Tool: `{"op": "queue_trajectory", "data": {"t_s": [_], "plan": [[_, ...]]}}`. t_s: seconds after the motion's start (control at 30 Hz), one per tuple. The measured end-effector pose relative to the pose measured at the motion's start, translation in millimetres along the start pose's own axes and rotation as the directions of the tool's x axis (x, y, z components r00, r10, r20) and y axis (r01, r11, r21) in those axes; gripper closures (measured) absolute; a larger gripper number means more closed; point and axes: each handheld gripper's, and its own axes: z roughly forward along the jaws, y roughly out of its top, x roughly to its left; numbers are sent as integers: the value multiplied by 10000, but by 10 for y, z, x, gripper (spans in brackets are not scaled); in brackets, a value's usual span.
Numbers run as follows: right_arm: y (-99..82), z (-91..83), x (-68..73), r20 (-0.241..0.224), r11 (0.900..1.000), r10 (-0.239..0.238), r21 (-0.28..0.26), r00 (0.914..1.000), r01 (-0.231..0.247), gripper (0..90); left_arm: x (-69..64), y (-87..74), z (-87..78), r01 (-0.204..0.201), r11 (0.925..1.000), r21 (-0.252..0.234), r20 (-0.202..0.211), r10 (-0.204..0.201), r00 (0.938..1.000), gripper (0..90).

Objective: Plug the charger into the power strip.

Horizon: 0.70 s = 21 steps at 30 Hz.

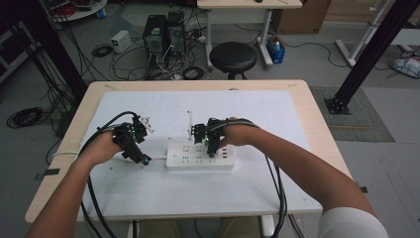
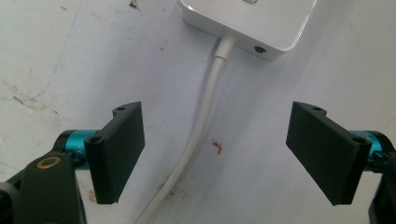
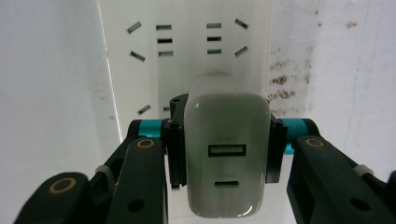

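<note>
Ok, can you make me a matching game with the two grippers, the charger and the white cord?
Things:
1. left gripper
2. right gripper
3. charger
4. white cord

States:
A. runs out of the power strip's end
B. open, nothing held
C. held above the power strip's sockets
D. shut on the charger

Pairs: 1-B, 2-D, 3-C, 4-A

The room in the high view is lit dimly and evenly, and the floor looks grey and a little grainy. The white mat (image 1: 148, 188) is the brightest part there. Soft shadows are cast under the hands. In the right gripper view, the power strip (image 3: 187, 42) is washed out by glare, and shine is seen on the charger (image 3: 227, 154). The left gripper view is sharp in the middle, and the near black parts are blurred.
</note>
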Motion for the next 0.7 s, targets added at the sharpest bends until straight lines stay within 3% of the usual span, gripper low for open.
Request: {"op": "queue_trajectory", "data": {"t_s": [0.2,0.43,0.5,0.53,0.6,0.7], "plan": [[-31,19,-58,-343,9997,76,-209,9994,-83,625,18,-45,-11,45,10000,-13,-47,-45,10000,195],[-107,47,-45,-256,9965,-134,-833,9996,112,600,15,-65,-14,154,9999,-55,-83,-155,9998,195],[-146,41,-79,-426,9940,162,-1076,9990,-207,382,14,-89,-29,142,9999,-62,-123,-143,9998,195],[-184,-4,-114,-581,9868,441,-1529,9973,-525,360,11,-105,-36,234,9997,-96,-154,-236,9996,195],[-270,-144,-192,-912,9576,1257,-2489,9879,-1449,295,19,-133,-49,311,9994,-155,-142,-313,9994,194],[-425,-334,-314,-1444,8944,2115,-3702,9667,-2510,219,23,-159,-68,424,9989,-210,-206,-428,9989,194]]}}
